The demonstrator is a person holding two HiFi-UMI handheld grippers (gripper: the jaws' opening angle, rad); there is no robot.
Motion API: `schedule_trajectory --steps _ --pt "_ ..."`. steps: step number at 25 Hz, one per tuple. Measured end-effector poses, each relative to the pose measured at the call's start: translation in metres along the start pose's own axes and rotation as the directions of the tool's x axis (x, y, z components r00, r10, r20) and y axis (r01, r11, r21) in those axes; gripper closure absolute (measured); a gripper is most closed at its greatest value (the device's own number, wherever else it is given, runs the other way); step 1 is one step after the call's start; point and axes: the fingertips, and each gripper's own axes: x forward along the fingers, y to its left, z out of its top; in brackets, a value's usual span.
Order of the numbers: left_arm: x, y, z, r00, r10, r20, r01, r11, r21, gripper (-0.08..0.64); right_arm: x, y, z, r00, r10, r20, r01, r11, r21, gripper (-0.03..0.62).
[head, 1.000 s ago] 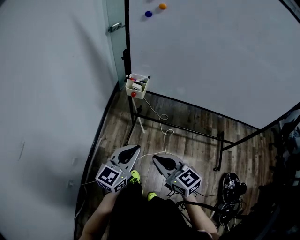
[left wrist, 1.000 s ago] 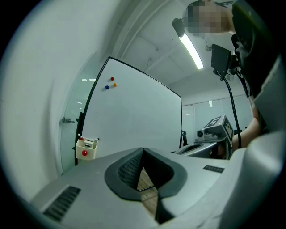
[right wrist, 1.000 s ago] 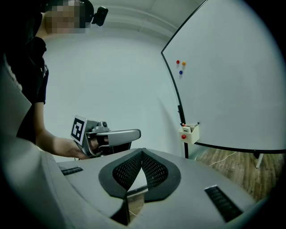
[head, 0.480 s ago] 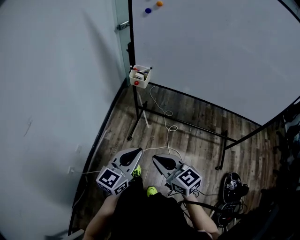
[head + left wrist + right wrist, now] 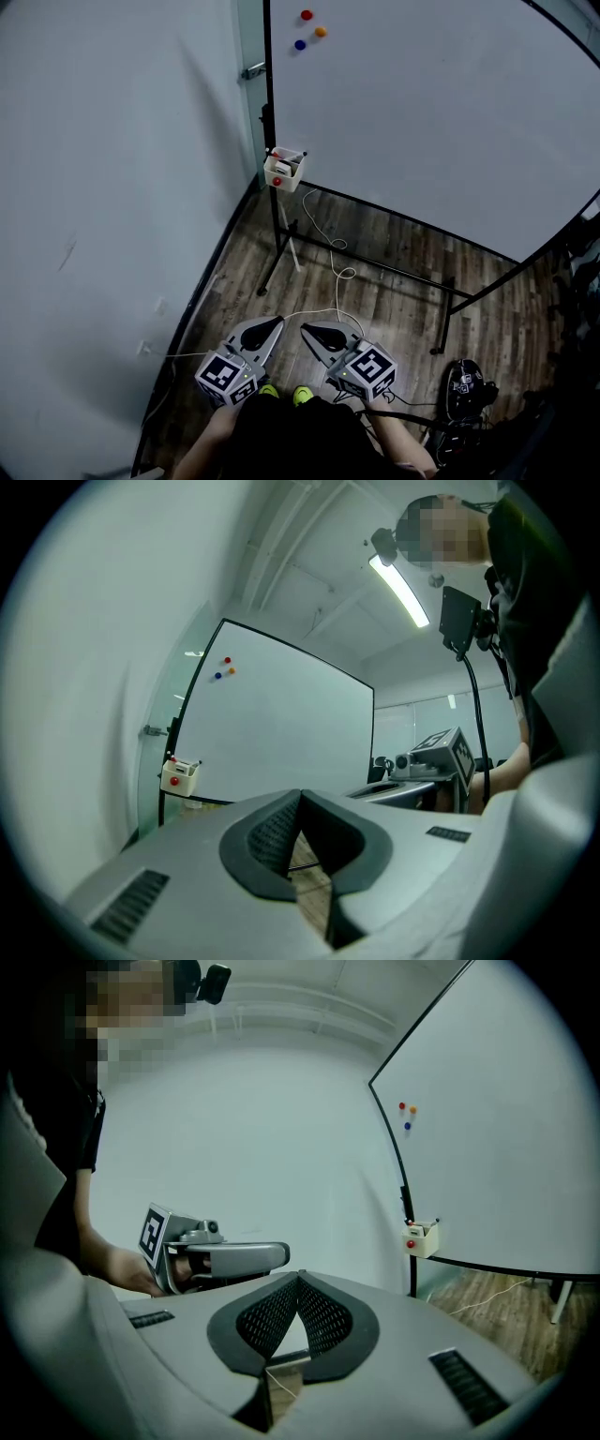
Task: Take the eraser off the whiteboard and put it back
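On the whiteboard (image 5: 422,112), a box (image 5: 284,172) holds small items; left gripper (image 5: 273,322), right gripper (image 5: 306,328) closed, empty.

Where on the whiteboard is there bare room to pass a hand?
Nearly all of the whiteboard is bare: everything right of the three magnets and the white holder box. The only crowded part is its left edge, where those sit.
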Motion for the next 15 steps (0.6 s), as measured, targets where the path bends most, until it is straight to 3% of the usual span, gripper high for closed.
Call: schedule_trajectory --steps 15 --pt "0.002 0.014 0.007 1.000 -0.007 0.017 0.008 1.000 -0.019 0.538 0.021 -0.007 0.014 1.000 0.023 -0.011 -0.023 0.999 -0.023 0.575"
